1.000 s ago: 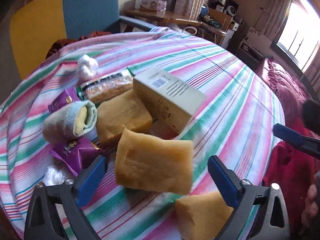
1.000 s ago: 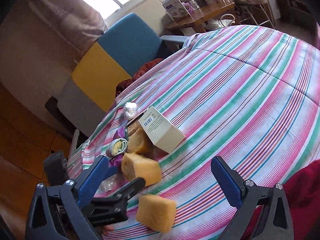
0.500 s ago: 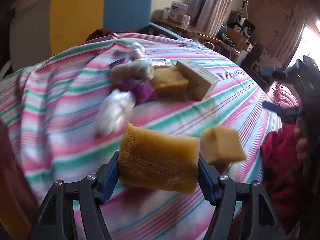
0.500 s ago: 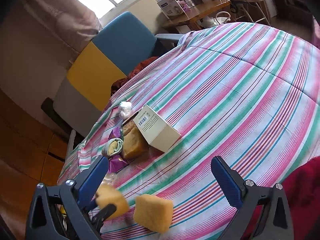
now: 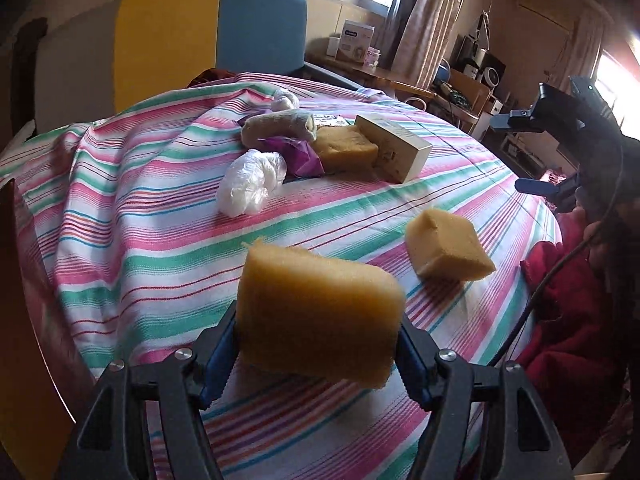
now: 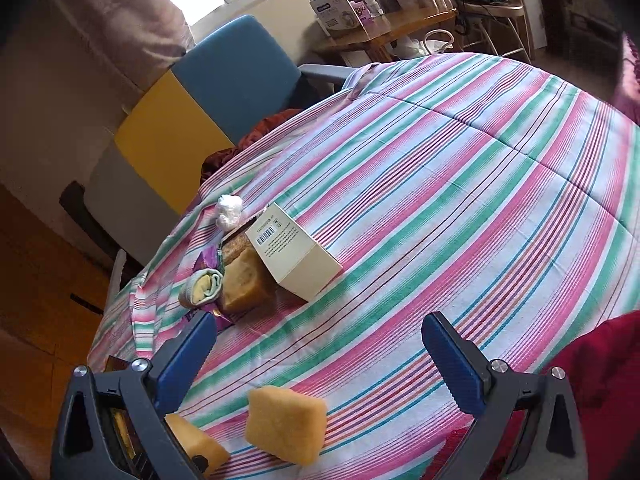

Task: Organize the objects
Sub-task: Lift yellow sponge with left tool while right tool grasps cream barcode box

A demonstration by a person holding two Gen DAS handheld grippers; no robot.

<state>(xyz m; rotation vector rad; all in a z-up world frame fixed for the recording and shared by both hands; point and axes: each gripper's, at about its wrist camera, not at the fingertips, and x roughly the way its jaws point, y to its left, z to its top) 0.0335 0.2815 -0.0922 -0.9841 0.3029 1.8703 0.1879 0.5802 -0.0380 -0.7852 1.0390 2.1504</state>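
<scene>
Left tongs [image 5: 318,344] grip a sponge, carried away from the pile

A second ago the left tongs stood wide around the held sponge [image 5: 320,316]; now both pads press its ends, low centre of the left view, above the striped table [image 5: 132,216]. The pile of box [image 5: 394,146], rolled cloth [image 5: 280,128] and plastic bag [image 5: 250,182] has receded to upper centre. A second sponge [image 5: 448,246] lies at right. The right tongs [image 6: 320,364] stay wide open and empty.

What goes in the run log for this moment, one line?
left gripper: shut on sponge, lifted | right gripper: open, empty | second sponge: on striped cloth | third sponge: against box
</scene>
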